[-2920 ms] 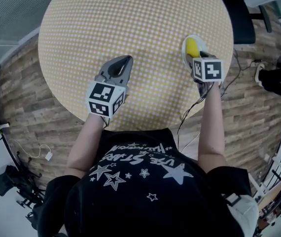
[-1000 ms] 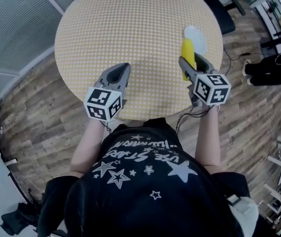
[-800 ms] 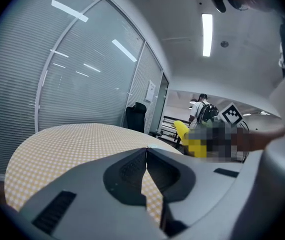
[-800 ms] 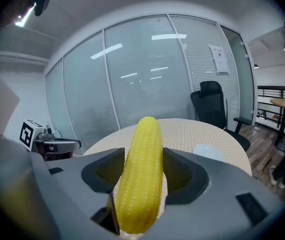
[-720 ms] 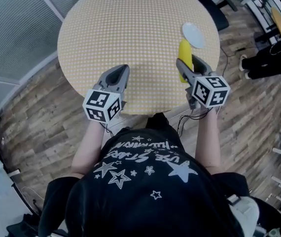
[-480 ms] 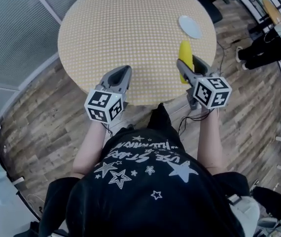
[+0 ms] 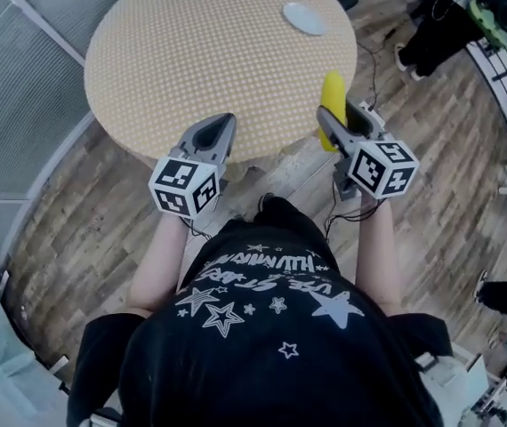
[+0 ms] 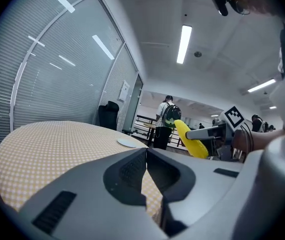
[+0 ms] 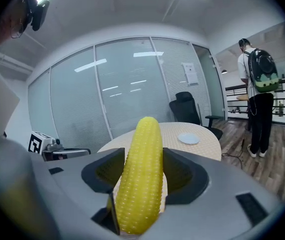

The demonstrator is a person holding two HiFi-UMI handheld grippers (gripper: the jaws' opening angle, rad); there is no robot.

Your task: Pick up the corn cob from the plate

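The right gripper [image 7: 342,121] pinches the corn cob [image 7: 332,93], held well apart from the plate [image 7: 303,18]; the left gripper [image 7: 223,123] is pressed together, unused.

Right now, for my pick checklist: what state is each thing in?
corn cob: in the air, clamped between the jaws, clear of the plate.
plate: empty, flat on the table.
right gripper: shut on the corn cob.
left gripper: shut, holding nothing.

Surfaces and materials
Matt grey plastic right tool [image 9: 141,156]; glossy, bumpy corn cob [image 9: 140,184]; checked cloth worktop [image 7: 200,52]; wooden plank floor [image 7: 84,229].
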